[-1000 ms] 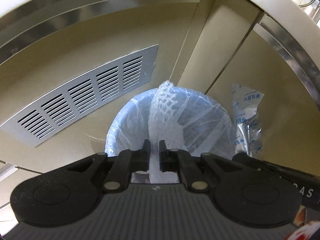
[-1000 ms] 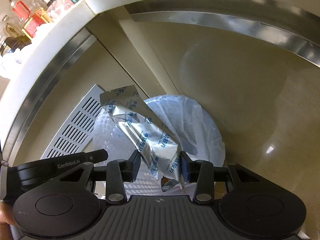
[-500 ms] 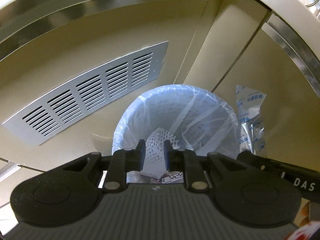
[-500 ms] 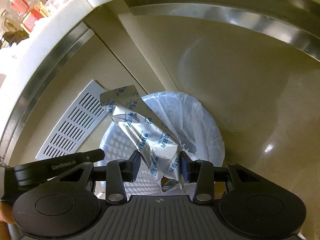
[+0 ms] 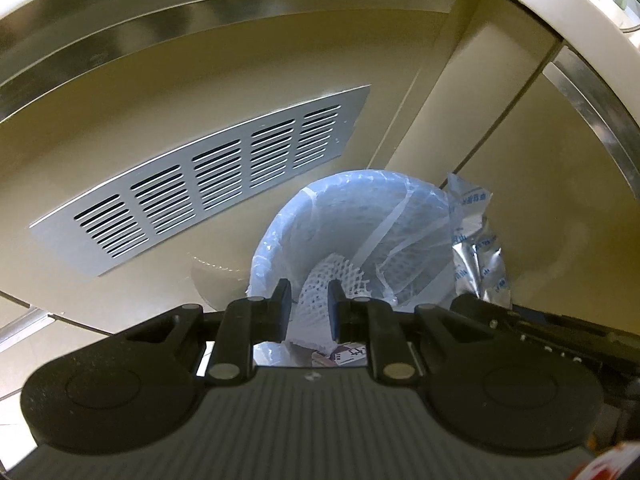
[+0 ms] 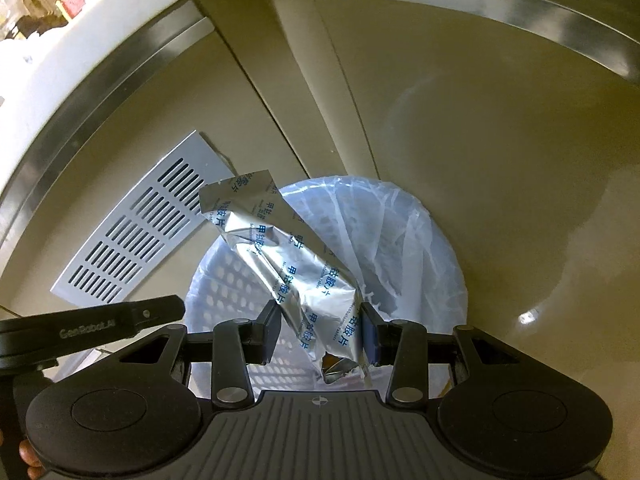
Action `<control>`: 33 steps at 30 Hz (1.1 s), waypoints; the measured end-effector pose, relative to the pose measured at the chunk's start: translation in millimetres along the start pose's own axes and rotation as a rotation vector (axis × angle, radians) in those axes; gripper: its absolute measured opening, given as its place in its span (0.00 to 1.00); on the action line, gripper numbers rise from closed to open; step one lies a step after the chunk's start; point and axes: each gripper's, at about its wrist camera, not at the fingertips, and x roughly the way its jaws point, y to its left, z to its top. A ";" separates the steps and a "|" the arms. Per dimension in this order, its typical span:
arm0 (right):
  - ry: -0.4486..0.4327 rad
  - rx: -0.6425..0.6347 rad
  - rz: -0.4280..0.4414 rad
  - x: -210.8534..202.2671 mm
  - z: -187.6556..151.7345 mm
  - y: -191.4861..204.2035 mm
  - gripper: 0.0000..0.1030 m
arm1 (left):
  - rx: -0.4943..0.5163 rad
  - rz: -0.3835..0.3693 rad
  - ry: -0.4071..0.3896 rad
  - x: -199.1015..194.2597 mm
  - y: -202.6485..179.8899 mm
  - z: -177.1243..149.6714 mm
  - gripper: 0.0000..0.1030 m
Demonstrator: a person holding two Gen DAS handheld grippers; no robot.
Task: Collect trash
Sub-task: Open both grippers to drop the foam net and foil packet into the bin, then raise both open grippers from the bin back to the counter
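Note:
A round bin (image 5: 360, 204) lined with a clear plastic bag stands on the floor below both grippers. A white foam net (image 5: 336, 276) lies loose inside it. My left gripper (image 5: 308, 286) hangs over the bin's near rim, its jaws a narrow gap apart with nothing between them. My right gripper (image 6: 320, 312) is shut on a crumpled silver foil packet (image 6: 288, 264) with blue print, held over the bin (image 6: 420, 248). In the left wrist view the foil packet (image 5: 476, 248) shows at the bin's right edge.
A slotted metal vent grille (image 5: 208, 196) sits in the beige cabinet front behind the bin, also as the vent grille (image 6: 136, 244). A white counter edge (image 6: 100, 40) with bottles runs above. Bare glossy floor (image 6: 520, 240) lies right of the bin.
The foam net left my left gripper's jaws and dropped into the bin; those jaws parted slightly. My right gripper shifted a little over the bin, still holding the foil packet.

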 end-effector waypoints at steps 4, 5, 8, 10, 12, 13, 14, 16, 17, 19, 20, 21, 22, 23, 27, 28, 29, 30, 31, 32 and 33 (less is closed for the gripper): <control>-0.025 -0.015 -0.015 4.2 1.8 2.6 0.41 | -0.011 0.004 0.000 -0.1 4.1 -0.2 0.15; -0.032 -0.016 -0.014 5.6 3.4 2.3 0.41 | -0.013 0.005 -0.001 -0.5 5.3 -0.4 0.15; -0.051 -0.008 -0.015 9.8 5.9 2.6 0.56 | -0.015 0.007 0.001 -0.5 7.1 -0.8 0.15; -0.068 -0.018 -0.020 9.5 6.0 3.5 0.65 | -0.014 0.006 0.000 -0.9 7.6 -1.4 0.15; -0.065 -0.029 -0.028 9.3 5.1 4.3 0.65 | -0.011 0.003 0.000 -1.5 6.4 -2.3 0.15; -0.057 -0.029 -0.031 9.6 4.9 4.5 0.65 | -0.008 0.001 0.001 -1.9 5.8 -2.9 0.15; -0.048 -0.026 -0.033 8.8 3.7 3.9 0.65 | -0.004 -0.001 0.001 -2.2 5.8 -3.3 0.15; -0.035 -0.027 -0.036 6.6 0.8 3.8 0.65 | -0.001 -0.006 0.000 -0.5 4.7 -3.2 0.15; -0.029 -0.029 -0.039 5.1 -0.8 4.1 0.65 | -0.001 -0.009 0.000 -0.6 4.7 -3.2 0.15; -0.017 -0.029 -0.041 1.3 -5.0 4.7 0.65 | -0.002 -0.016 0.001 -1.6 6.1 -2.4 0.15; -0.010 -0.025 -0.040 -1.0 -7.3 4.9 0.65 | -0.002 -0.019 0.000 -2.4 7.2 -2.0 0.15; -0.004 -0.021 -0.039 -2.8 -9.2 5.9 0.65 | -0.001 -0.023 0.000 -3.5 8.8 -1.6 0.15; 0.002 -0.019 -0.039 -4.8 -11.2 7.0 0.65 | -0.001 -0.025 -0.002 -5.6 7.7 -2.8 0.16; 0.008 -0.017 -0.039 -7.5 -13.3 7.9 0.65 | -0.001 -0.027 -0.003 -8.2 6.4 -4.1 0.16; 0.018 -0.011 -0.034 -19.5 -20.1 13.8 0.65 | 0.006 -0.038 -0.006 -22.2 1.8 -9.8 0.18; 0.018 -0.009 -0.031 -23.3 -21.7 15.3 0.65 | 0.007 -0.042 -0.008 -26.5 1.7 -10.9 0.19; 0.018 -0.008 -0.029 -27.0 -23.3 16.9 0.65 | 0.008 -0.045 -0.011 -30.9 1.6 -12.2 0.19; 0.016 -0.007 -0.031 -31.2 -25.1 18.8 0.65 | 0.008 -0.048 -0.014 -35.7 1.7 -13.5 0.20; 0.015 -0.006 -0.032 -35.0 -25.8 20.6 0.65 | 0.009 -0.051 -0.015 -39.8 1.4 -14.9 0.21; 0.007 -0.004 -0.032 -38.9 -26.6 22.2 0.65 | 0.010 -0.053 -0.017 -44.8 0.7 -16.3 0.23; 0.006 0.003 -0.027 -43.5 -27.6 23.7 0.65 | 0.013 -0.054 -0.020 -49.6 0.0 -17.9 0.24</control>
